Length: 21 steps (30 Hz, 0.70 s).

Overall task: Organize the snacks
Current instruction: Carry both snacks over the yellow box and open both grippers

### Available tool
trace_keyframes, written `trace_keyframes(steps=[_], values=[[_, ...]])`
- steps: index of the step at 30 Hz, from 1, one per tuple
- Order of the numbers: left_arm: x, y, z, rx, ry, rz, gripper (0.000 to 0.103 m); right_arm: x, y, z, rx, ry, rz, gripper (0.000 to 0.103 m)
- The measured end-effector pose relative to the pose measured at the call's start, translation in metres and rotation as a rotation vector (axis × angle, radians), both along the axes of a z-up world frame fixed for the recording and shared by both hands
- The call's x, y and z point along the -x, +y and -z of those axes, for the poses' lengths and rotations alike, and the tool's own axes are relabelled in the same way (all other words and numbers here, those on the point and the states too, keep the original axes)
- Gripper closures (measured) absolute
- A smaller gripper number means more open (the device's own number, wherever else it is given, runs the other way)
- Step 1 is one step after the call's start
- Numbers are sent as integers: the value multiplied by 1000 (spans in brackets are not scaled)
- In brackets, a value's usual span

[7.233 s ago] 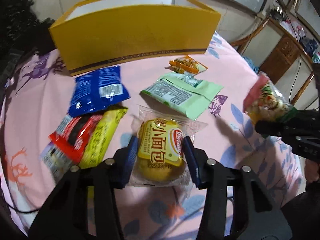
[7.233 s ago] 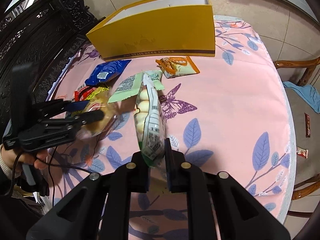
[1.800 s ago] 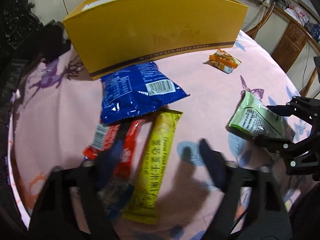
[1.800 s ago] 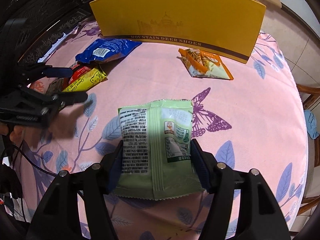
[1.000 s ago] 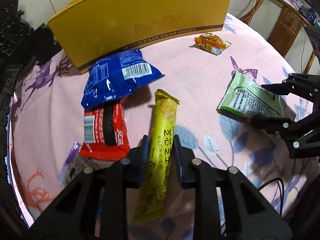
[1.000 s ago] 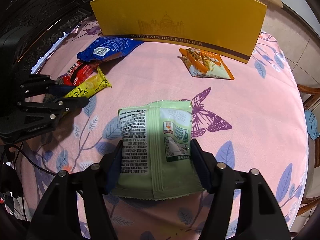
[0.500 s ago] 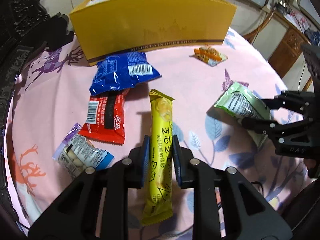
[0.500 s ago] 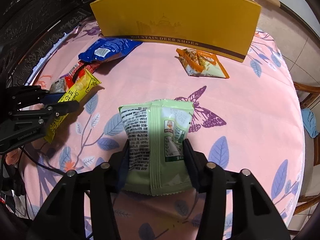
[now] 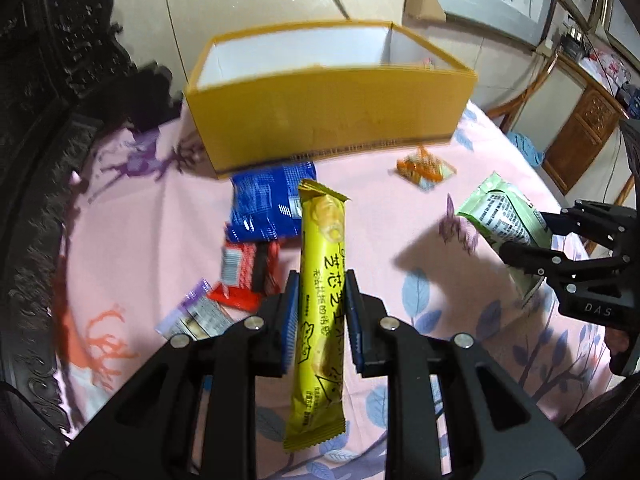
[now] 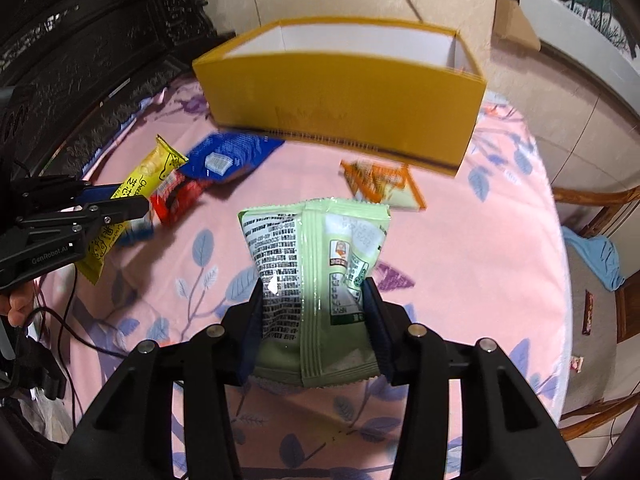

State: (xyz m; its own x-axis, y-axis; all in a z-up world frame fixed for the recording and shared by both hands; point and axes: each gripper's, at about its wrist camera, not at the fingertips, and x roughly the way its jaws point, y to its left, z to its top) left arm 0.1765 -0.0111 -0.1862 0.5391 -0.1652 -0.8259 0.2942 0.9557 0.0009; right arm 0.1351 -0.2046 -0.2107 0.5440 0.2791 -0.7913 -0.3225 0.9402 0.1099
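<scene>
The left gripper [image 9: 319,300] is clenched on a long yellow snack bar [image 9: 322,280], its blue-padded fingers [image 9: 290,312] pinching the wrapper about midway along, so that the bar stands lifted clear of the worktop [image 9: 152,220] with both ends free. In the right wrist view the right gripper [image 10: 316,312] grasps a pale green snack bag [image 10: 312,264] by its lower half, printed back facing the camera, and holds it raised above the pink flowered cloth.

Beyond the left gripper, a small purple-and-white packet [image 9: 196,316] lies flat on the worktop, with a red packet [image 9: 250,272] just beside it. A blue bag [image 9: 268,204] partly overlaps the red packet's far end. To the right, well apart from these, an orange-and-white packet [image 9: 424,168] lies alone on the cloth.

Farther back stands an open yellow box [image 9: 328,120] with a white interior, near the worktop's far edge; the blue bag lies close in front of its near wall. Something small shows at the box's far right inner corner, too blurred to identify. Wooden chairs [image 10: 600,208] stand past the worktop's right side.
</scene>
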Motion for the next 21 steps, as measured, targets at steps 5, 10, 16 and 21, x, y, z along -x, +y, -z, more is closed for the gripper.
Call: trace_keyframes(steps=[5, 10, 16, 21], values=[[-14, 1, -31, 17, -56, -28, 81, -11, -8, -28, -22, -62, 18, 56], [-35, -4, -63, 32, -114, -47, 81, -31, -15, -60, -41, -147, 38, 56], [-83, -10, -110, 85, -183, -77, 81, -70, -26, -101, -73, -247, 64, 56], [-134, -20, -130, 137, -195, -99, 81, -122, -35, -121, -94, -294, 97, 56]])
